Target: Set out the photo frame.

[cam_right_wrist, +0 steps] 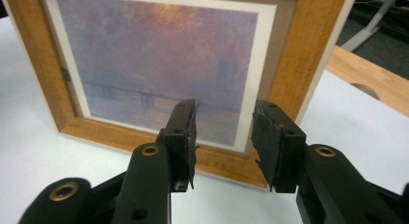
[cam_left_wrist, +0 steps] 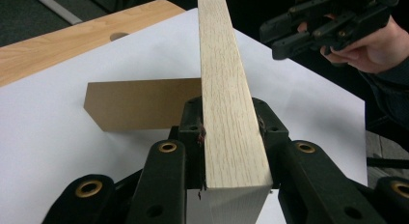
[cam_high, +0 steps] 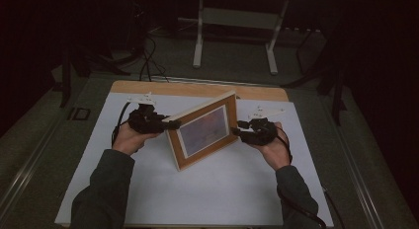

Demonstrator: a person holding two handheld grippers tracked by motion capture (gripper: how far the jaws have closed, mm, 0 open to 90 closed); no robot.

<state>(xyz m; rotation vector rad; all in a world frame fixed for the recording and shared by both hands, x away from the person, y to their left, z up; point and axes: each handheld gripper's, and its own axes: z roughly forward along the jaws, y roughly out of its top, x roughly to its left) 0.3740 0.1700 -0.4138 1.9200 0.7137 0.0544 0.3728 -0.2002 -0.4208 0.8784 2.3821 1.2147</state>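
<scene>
The left claw [cam_high: 159,121] gripped the picture frame [cam_high: 203,130] while the right claw [cam_high: 239,131] stood open, so a loose grip could tip the frame over.

Dim room — white table frame [cam_high: 234,29] behind

A white sheet [cam_high: 207,189] covers a wooden table [cam_high: 197,88], and a white-legged stand [cam_high: 237,17] sits on the dark floor [cam_high: 29,140] beyond, near black cables [cam_high: 148,61].

I count one picture frame [cam_high: 203,135], one white sheet [cam_high: 197,189] on one table [cam_high: 197,89], and two hand-held grippers, left [cam_high: 165,123] and right [cam_high: 236,133].
</scene>
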